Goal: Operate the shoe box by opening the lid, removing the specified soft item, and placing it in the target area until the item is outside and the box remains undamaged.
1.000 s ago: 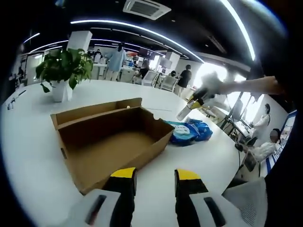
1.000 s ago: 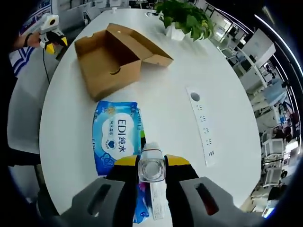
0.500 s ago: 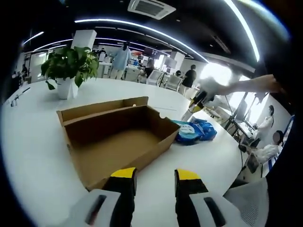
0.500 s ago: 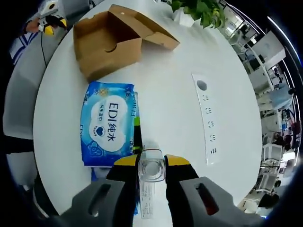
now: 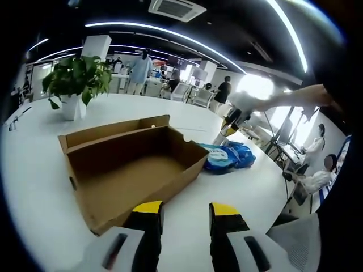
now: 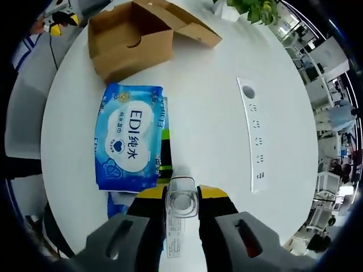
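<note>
Right gripper (image 6: 182, 195) clamped on clear bottle (image 6: 181, 201), above white table (image 6: 204, 113). Left gripper (image 5: 184, 211) jaws apart, holding nothing, before open cardboard box (image 5: 127, 164). Blue wipes pack (image 6: 129, 136) lies on table just beside box, outside it. Power strip (image 6: 252, 133) well apart.

One open brown cardboard shoe box (image 6: 129, 39) sits on one round white table (image 6: 210, 130). Alongside: one blue wet-wipe pack (image 6: 129, 137), one clear plastic bottle (image 6: 181, 205), one white power strip (image 6: 253, 134), one potted green plant (image 5: 76, 85).

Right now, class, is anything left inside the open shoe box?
No: in the left gripper view the shoe box shows a bare cardboard floor, lid folded back.
</note>
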### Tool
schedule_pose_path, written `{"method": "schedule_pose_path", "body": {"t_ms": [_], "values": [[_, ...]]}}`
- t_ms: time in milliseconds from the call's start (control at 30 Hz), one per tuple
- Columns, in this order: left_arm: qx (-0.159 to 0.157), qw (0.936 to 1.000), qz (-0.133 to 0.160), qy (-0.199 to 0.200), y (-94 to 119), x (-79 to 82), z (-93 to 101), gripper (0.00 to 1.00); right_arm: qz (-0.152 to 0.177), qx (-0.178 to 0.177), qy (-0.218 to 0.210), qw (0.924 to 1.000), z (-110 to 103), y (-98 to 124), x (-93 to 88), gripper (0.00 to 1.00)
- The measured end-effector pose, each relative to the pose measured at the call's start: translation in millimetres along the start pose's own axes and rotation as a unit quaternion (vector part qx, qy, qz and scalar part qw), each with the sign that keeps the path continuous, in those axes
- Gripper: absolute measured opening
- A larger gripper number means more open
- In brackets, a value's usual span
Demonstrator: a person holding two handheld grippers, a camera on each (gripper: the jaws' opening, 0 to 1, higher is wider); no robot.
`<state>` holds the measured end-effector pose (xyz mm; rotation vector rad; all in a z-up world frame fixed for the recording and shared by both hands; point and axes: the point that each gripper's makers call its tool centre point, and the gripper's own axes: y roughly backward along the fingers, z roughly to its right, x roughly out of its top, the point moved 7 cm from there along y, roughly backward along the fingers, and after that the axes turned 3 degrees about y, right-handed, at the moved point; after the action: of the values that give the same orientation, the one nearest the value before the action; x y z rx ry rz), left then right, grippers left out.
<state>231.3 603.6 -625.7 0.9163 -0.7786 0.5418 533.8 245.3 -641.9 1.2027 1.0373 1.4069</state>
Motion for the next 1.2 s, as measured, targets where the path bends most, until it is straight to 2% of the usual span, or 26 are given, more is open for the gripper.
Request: {"method": "schedule_pose_path", "body": {"t_ms": [100,167,367,1033,1200], "values": [[-0.006,1.0,-0.003,-0.001,-2.1,-0.6,2.2,0.32,-0.013,0.019,-0.003,0.9997,0.1,-1.4,1.5,0.18],[-0.008,0.9999,-0.007,-0.004,-4.2,-2.2,4.0,0.32,-0.012,0.018,0.008,0.9997,1.4,-1.6,4.8,0.19],[-0.013,0.9999,-0.004,-0.005,-4.5,-1.1,7.9,0.32,-0.021,0.019,0.002,0.9996,6.6,-4.4,5.6,0.19],[0.005,1.0,-0.002,0.006,6.0,-7.3,2.0,0.32,-0.034,0.017,0.011,0.9992,12.9,-15.0,2.8,0.21],[0.006,0.9999,-0.004,0.01,5.2,-9.9,2.8,0.32,-0.033,0.011,0.015,0.9993,15.9,-12.5,1.9,0.25]]}}
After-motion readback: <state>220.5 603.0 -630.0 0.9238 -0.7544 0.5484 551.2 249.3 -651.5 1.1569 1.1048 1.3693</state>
